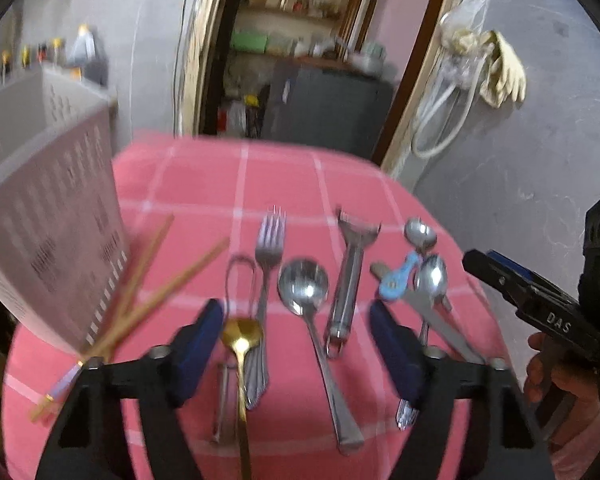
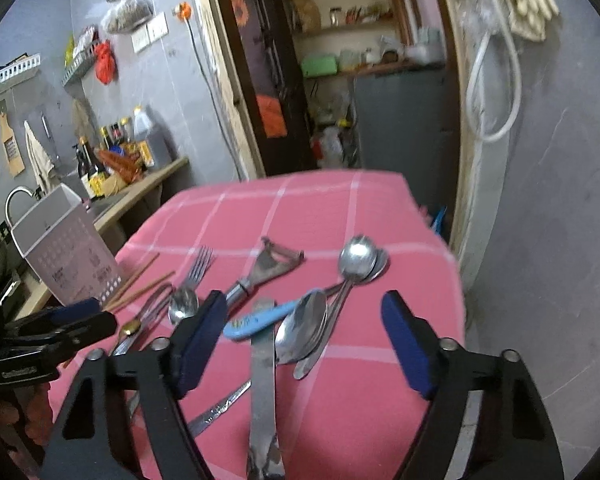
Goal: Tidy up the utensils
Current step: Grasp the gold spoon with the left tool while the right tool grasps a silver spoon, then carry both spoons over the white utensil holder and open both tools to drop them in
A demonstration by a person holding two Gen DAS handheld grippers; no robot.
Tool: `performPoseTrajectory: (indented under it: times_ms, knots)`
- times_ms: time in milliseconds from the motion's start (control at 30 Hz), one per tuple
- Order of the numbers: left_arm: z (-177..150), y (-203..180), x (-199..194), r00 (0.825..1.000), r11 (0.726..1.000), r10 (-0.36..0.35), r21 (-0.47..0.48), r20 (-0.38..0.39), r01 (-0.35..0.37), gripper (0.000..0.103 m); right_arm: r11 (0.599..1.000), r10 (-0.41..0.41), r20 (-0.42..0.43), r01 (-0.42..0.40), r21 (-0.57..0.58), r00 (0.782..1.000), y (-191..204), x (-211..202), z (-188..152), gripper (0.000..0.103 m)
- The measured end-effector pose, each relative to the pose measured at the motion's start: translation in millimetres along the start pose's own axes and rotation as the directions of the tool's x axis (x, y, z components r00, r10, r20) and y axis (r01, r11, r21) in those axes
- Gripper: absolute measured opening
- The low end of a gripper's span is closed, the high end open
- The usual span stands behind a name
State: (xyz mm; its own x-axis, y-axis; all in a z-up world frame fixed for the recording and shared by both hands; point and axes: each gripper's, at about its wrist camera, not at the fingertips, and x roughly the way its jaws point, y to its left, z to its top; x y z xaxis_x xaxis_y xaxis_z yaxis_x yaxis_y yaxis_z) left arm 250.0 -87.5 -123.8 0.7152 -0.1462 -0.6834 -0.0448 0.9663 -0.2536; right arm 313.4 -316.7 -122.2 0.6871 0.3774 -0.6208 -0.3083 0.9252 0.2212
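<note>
Utensils lie on a pink checked cloth (image 1: 204,184). In the left wrist view my left gripper (image 1: 296,312) is open above a gold spoon (image 1: 242,338), a fork (image 1: 269,240), a large steel spoon (image 1: 303,285) and a peeler (image 1: 350,264). Wooden chopsticks (image 1: 160,276) lean by a white perforated utensil holder (image 1: 48,240). My right gripper (image 2: 304,312) is open above a knife (image 2: 262,368), a blue-handled utensil (image 2: 256,320) and stacked spoons (image 2: 358,258). The right gripper also shows in the left wrist view (image 1: 500,276); the left gripper shows in the right wrist view (image 2: 60,320).
The holder (image 2: 66,248) stands at the table's left edge. Behind is a doorway with shelves and a dark cabinet (image 1: 328,104). A counter with bottles (image 2: 112,152) and a sink tap (image 2: 14,200) lies to the left. Grey wall with a hose (image 2: 496,92) is to the right.
</note>
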Motion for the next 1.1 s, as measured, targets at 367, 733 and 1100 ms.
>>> performPoseTrajectory:
  times_ms: [367,733,1100]
  knots:
    - [-8,21,20,0.992,0.996,0.041,-0.074,-0.121,-0.051,0.037,0.999,0.052,-0.112,-0.050,0.020,0.992,2,37,-12,0.046]
    - [0,28,30,0.977,0.997,0.032,-0.066,-0.210,-0.047,0.024,0.993,0.086,-0.142,-0.072,0.099,0.986,-8,55,-10,0.009]
    - [15,35,41,0.939,0.996,-0.036,-0.085,-0.342,0.007,0.005,0.993,0.090,-0.147,-0.076,0.095,0.985,-2,45,-15,0.004]
